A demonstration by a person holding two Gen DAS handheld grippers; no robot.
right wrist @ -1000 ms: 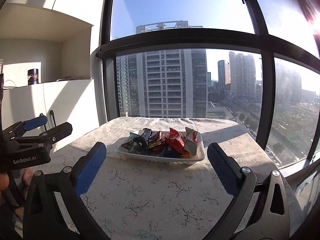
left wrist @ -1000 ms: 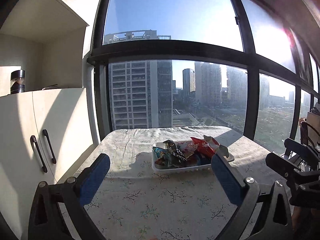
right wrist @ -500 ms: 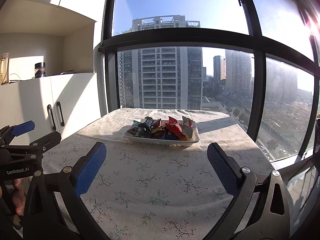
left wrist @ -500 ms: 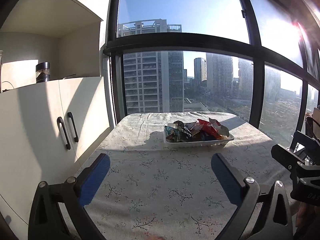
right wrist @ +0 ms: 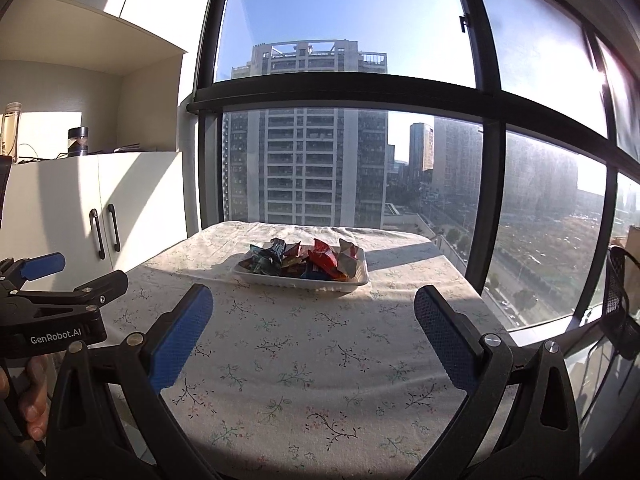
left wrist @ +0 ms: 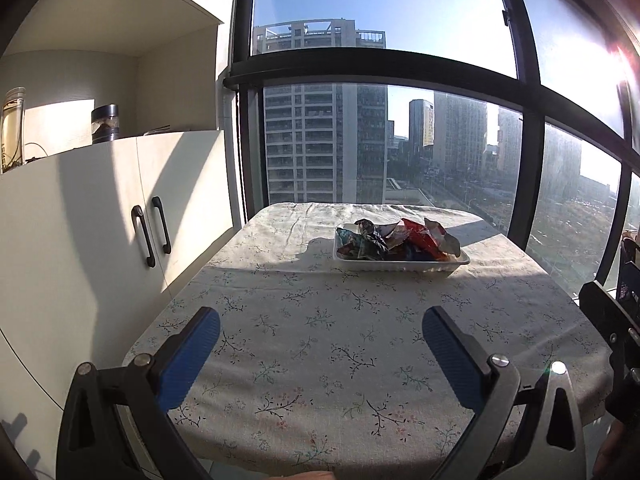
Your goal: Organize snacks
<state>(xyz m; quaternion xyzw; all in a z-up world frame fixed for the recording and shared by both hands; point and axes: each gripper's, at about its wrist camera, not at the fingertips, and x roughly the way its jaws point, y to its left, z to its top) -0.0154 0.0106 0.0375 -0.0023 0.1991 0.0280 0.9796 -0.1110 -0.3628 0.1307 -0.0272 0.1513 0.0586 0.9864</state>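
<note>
Left gripper point(left wrist: 320, 344): jaws wide apart, nothing between them, blue pads facing inward; held over the near edge of the tabletop point(left wrist: 320, 320), well short of the tray point(left wrist: 400, 266).

Right gripper point(right wrist: 312, 320): jaws likewise spread and empty, also on the near side of the tray; its body is cut off at the frame's right edge in the left wrist view.

Tray: white, shallow, on the far half of the flower-print tabletop, nearer the window point(right wrist: 320, 160) than either gripper.

Snacks point(right wrist: 304, 260): crumpled wrappers in red, blue and silver, heaped in the tray; count and labels too small to make out.

Cabinet point(left wrist: 100, 220): white, left of the tray, two dark handles; jars on top partly cut off.

Hand point(right wrist: 32, 400): fingers only, on the left gripper's grip.
</note>
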